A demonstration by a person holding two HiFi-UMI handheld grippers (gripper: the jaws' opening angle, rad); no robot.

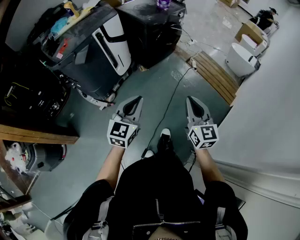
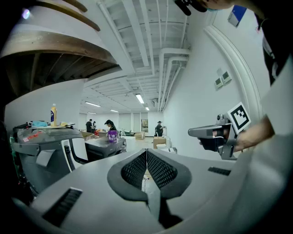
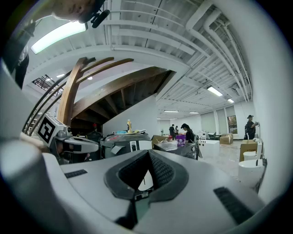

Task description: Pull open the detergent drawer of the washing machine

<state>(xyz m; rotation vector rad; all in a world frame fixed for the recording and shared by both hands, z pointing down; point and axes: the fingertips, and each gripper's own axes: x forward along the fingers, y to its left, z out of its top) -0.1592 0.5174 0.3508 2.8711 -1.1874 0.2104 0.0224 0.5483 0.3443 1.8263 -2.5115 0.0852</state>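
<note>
I stand on a grey floor with both grippers held out level in front of me. My left gripper (image 1: pixel 134 102) (image 2: pixel 146 151) is shut with nothing between its pads. My right gripper (image 1: pixel 192 101) (image 3: pixel 149 152) is shut and empty too; its tip shows in the left gripper view (image 2: pixel 198 132). Ahead to the left stands a dark grey machine with a white front panel (image 1: pixel 101 47) (image 2: pixel 50 153) (image 3: pixel 123 147), clutter on its top. Both grippers are well short of it. I cannot make out a detergent drawer on it.
A black box-shaped appliance (image 1: pixel 152 26) with a purple cup (image 1: pixel 163 3) stands beyond. A cable (image 1: pixel 166 112) runs along the floor between the grippers. A wooden pallet (image 1: pixel 215 75) and white tubs (image 1: pixel 241 58) lie right, by a white wall (image 1: pixel 272 117). A wooden shelf (image 1: pixel 37 136) is at left.
</note>
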